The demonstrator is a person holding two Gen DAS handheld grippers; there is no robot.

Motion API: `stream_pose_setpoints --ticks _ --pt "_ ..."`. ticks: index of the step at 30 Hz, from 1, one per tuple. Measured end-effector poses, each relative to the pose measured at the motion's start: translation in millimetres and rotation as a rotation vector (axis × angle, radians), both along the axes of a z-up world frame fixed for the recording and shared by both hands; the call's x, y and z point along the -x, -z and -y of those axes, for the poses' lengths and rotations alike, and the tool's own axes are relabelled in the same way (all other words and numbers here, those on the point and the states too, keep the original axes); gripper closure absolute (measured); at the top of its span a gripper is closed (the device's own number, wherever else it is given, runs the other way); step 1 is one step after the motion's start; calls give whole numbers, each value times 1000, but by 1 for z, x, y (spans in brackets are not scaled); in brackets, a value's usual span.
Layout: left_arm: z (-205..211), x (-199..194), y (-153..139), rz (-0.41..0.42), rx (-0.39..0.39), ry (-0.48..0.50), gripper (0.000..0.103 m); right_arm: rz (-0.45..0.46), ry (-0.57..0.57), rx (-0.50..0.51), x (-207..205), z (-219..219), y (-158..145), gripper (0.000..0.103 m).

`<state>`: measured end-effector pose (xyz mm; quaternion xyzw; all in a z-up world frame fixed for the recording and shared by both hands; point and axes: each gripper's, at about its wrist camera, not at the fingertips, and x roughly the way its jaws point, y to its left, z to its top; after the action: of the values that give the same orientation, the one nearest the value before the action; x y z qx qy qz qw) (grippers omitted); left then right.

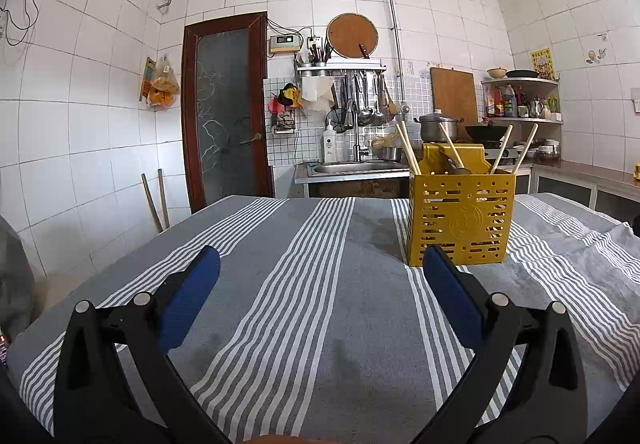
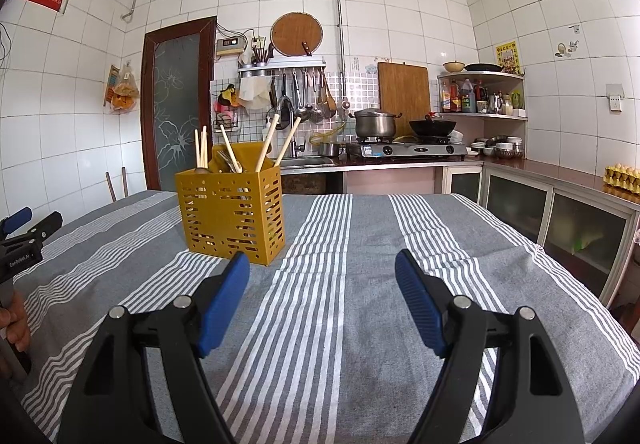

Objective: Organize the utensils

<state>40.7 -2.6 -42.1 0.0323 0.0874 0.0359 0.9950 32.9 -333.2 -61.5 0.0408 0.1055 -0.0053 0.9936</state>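
A yellow perforated utensil holder stands upright on the striped tablecloth. Several wooden chopsticks and dark utensils stick out of it. My left gripper is open and empty, low over the cloth, with the holder just beyond its right finger. In the right wrist view the holder stands ahead and left of my right gripper, which is open and empty. The left gripper's tip shows at the left edge there.
The table's far edge faces a sink and a wall rack of hanging ladles. A stove with a pot and wok stands on the counter. Cabinets and an egg tray are at the right.
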Motion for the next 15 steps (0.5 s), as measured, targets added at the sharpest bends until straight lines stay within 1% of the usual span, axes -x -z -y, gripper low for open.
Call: stream_pose_setpoints --ticks 15 --pt "0 1 0 1 4 0 5 0 1 0 0 0 0 29"
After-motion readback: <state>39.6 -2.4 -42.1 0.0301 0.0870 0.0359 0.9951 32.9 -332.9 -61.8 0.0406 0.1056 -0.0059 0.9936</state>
